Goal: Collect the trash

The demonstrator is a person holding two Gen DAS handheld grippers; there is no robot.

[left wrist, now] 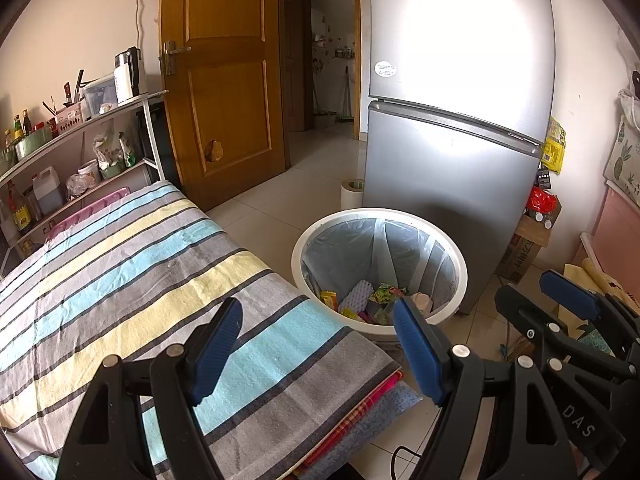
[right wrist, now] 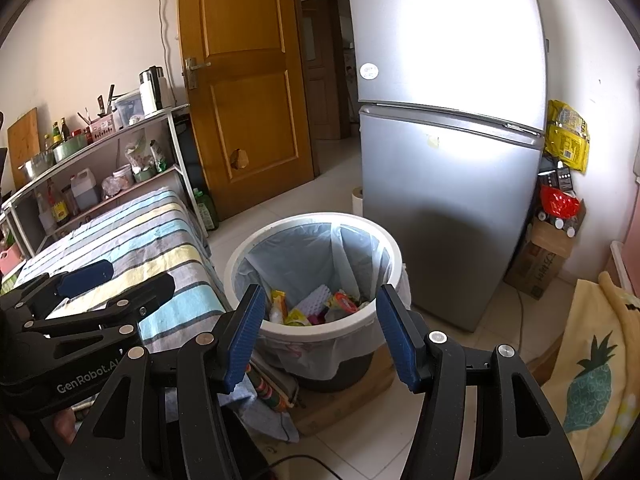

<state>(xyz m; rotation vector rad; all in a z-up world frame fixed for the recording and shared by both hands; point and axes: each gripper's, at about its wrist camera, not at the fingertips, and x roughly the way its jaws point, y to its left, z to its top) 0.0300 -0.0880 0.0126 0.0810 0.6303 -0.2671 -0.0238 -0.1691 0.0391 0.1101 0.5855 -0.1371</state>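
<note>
Left gripper (left wrist: 318, 346): jaws spread wide, nothing btwn the blue pads, not touching anything; it hangs over the near corner of the striped cloth (left wrist: 132, 280) w/ the bin just beyond its right finger. Right gripper (right wrist: 320, 334): also wide open, empty, pads clear of the bin rim, framing the bin mouth from above. Both point fwd and down at a moderate slant, side by side, right one just beside the left; each shows up at the edge of the other's view. Trash bin (right wrist: 312, 326) sits on the floor btwn the cloth-covered surface and the silver fridge (right wrist: 452, 160), white rim, clear liner bag. Trash is already inside at the bottom: white bumpy foam piece (right wrist: 314, 300), yellow and green wrappers (left wrist: 386, 292), a red-orange bit. Writing: "GenRobot.AI" on the left gripper body in the right wrist view; "DAS" partly readable on the right gripper in the left wrist view. Fridge sticker and cardboard box (right wrist: 538, 264) print too small to read.
</note>
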